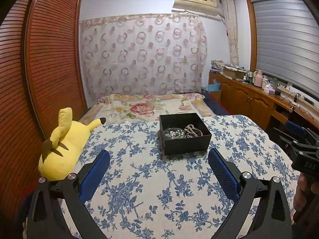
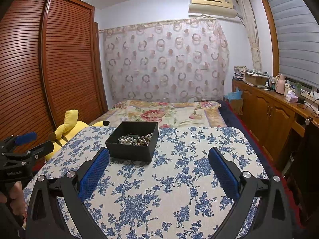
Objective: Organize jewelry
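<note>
The right hand-held gripper [image 1: 299, 139] body reads "DAS".

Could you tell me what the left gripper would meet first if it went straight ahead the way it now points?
Probably the near wall of the black box: it sits centred ahead of the open left gripper, with only bare tablecloth between, though height is unclear.

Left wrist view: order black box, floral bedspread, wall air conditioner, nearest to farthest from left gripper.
From the left gripper:
1. black box, just ahead on the table, slightly right.
2. floral bedspread, beyond the table.
3. air conditioner, high on the far wall, right.
</note>
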`<state>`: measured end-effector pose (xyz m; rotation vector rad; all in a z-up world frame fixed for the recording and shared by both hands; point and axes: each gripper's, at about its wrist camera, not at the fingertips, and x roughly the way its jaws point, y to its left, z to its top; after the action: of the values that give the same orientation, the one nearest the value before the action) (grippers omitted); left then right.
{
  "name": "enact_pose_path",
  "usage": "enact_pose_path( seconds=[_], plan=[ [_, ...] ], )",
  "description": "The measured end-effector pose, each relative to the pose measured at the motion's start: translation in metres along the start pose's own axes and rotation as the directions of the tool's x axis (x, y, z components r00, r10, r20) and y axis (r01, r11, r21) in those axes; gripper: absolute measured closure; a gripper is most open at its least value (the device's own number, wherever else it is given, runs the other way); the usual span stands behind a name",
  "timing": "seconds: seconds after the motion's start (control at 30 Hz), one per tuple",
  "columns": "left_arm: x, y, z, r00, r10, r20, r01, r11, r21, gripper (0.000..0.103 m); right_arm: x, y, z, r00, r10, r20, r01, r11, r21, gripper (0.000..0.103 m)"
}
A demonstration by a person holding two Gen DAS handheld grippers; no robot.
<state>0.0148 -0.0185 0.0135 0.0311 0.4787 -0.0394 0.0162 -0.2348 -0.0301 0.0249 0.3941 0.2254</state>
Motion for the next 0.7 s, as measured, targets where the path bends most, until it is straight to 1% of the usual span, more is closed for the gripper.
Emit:
enact_pose_path(
  seconds=[0.7],
  plan=[
    [-0.0012,-0.0003,0.0002,1.0,0.0,0.002,0.0,1.0,-0.001,0.008,0.0,-0.0005,0.0001,1.0,0.001,0.0,-0.001,1.0,0.001,0.003]
  ],
)
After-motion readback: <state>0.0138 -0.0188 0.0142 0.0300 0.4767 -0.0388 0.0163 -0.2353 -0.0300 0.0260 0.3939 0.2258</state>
